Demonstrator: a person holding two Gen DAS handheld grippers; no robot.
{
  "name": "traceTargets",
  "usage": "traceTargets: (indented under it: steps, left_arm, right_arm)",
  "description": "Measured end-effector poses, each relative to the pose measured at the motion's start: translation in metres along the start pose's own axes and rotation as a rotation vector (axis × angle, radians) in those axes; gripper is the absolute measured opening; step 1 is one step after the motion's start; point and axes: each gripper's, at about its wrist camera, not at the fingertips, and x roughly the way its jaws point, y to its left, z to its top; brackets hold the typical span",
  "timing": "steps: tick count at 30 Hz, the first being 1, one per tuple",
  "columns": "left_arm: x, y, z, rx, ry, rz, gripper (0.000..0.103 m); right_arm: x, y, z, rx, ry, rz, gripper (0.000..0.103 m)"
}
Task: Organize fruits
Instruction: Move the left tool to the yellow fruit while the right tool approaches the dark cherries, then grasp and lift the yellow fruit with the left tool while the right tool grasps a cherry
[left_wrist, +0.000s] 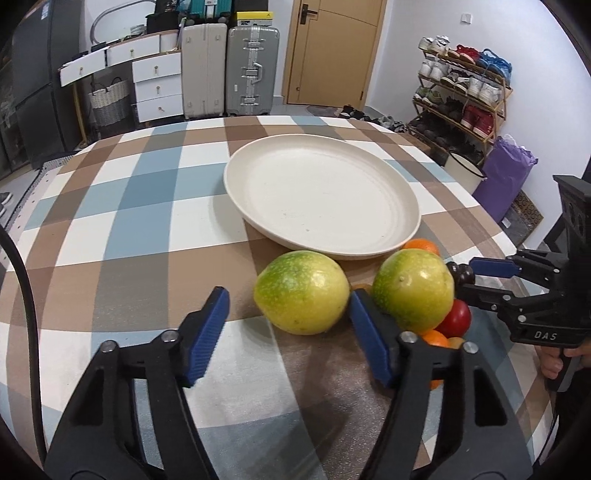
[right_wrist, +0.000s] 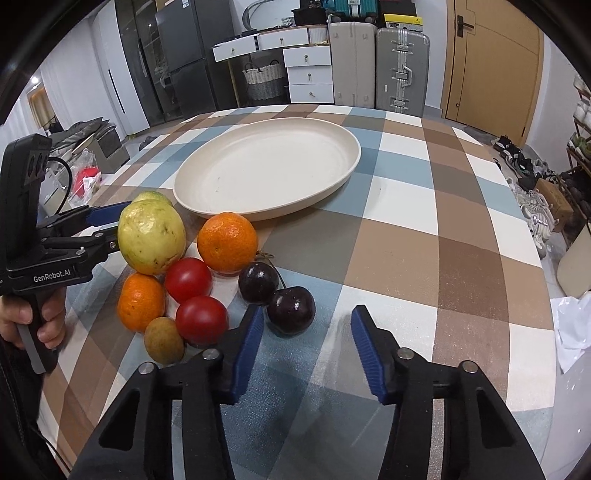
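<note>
A cream oval plate (left_wrist: 321, 195) (right_wrist: 269, 166) lies empty on the checked table. In front of it lies a cluster of fruit: two yellow-green guavas (left_wrist: 301, 291) (left_wrist: 413, 288) (right_wrist: 151, 236), oranges (right_wrist: 227, 243) (right_wrist: 141, 301), two red tomatoes (right_wrist: 188, 278) (right_wrist: 201, 319), two dark cherries (right_wrist: 258, 282) (right_wrist: 291, 310) and a small brown fruit (right_wrist: 164, 339). My left gripper (left_wrist: 288, 325) is open, with the left guava just ahead between its fingers. My right gripper (right_wrist: 308, 350) is open, just short of the nearer cherry.
The checked tablecloth (right_wrist: 424, 229) covers the table. Suitcases (left_wrist: 229, 70), white drawers (left_wrist: 157, 85) and a door stand behind. A shoe rack (left_wrist: 465, 96) is at the right. A white plastic bag (right_wrist: 570, 328) lies at the table's right edge.
</note>
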Motion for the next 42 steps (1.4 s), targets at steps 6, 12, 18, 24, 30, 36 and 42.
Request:
traceTargets:
  steps: [6, 12, 18, 24, 30, 36, 42]
  left_arm:
    - [-0.001, -0.003, -0.001, -0.001, -0.001, -0.034, 0.051]
    - [-0.008, -0.001, -0.004, -0.019, -0.012, -0.037, 0.051]
    - [-0.016, 0.000, -0.009, -0.018, -0.030, -0.017, 0.050]
    - [-0.024, 0.000, -0.015, -0.016, -0.037, -0.008, 0.050]
    - [-0.029, 0.001, -0.020, -0.020, -0.033, -0.010, 0.050]
    - [-0.016, -0.001, -0.019, -0.018, 0.016, -0.038, 0.050]
    - [-0.012, 0.001, -0.017, -0.031, 0.020, -0.034, 0.049]
  right_arm:
    - [-0.001, 0.002, 0.000, -0.014, -0.007, 0.024, 0.033]
    - [-0.003, 0.006, -0.002, -0.026, -0.011, 0.034, 0.027]
    - [-0.011, 0.001, -0.005, -0.006, -0.028, 0.023, 0.027]
    - [-0.023, -0.008, -0.011, 0.020, -0.053, 0.014, 0.027]
    - [-0.034, -0.011, -0.016, 0.025, -0.070, 0.013, 0.027]
    - [-0.038, -0.012, -0.019, 0.026, -0.075, 0.016, 0.027]
    - [-0.042, -0.015, -0.018, 0.033, -0.082, 0.018, 0.027]
